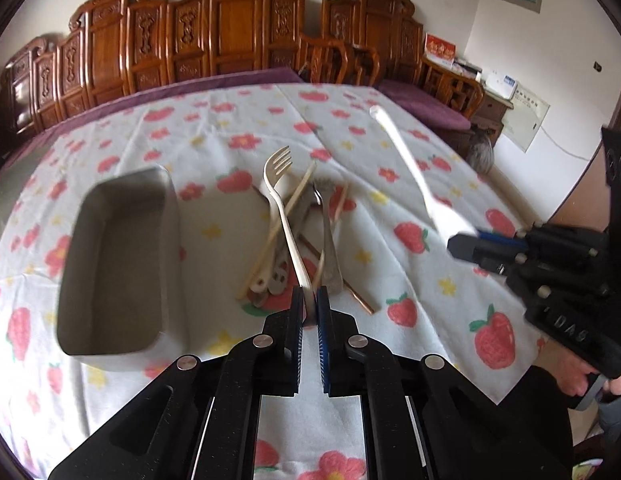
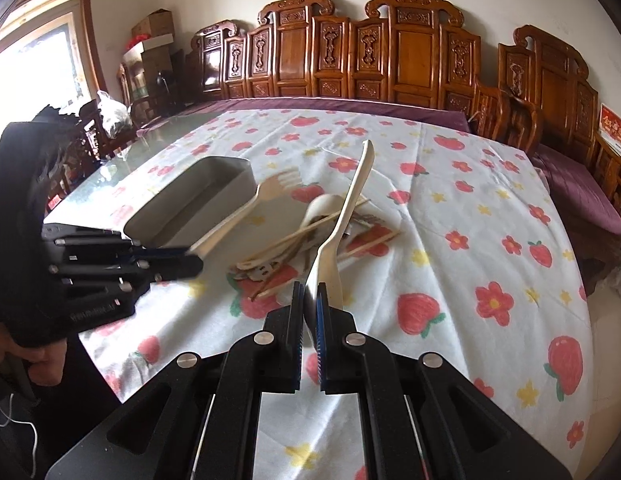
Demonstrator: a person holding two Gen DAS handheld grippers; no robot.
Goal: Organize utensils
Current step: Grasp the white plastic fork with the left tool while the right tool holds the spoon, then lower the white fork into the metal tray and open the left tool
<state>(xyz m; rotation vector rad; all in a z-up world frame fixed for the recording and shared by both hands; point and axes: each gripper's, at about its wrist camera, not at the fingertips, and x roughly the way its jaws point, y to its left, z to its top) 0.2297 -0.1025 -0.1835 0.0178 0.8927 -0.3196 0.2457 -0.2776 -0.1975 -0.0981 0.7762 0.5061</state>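
Above the strawberry-print worktop (image 1: 410,240), each tool pinched one cream utensil clear of the pile.

The fork (image 1: 280,192) ran tines-away from the left tool (image 1: 310,300), pressed together on its handle end; its long axis lay roughly parallel to the long grey tin (image 1: 110,260), which stood just to that tool's left, so the left hand was the nearer; the right tool (image 2: 310,300) was clamped on a smooth plastic spoon-like piece (image 2: 350,200); chopsticks (image 1: 278,232), a metal utensil (image 1: 330,240) and a wooden-looking spoon lay tangled on the soft cloth between them.
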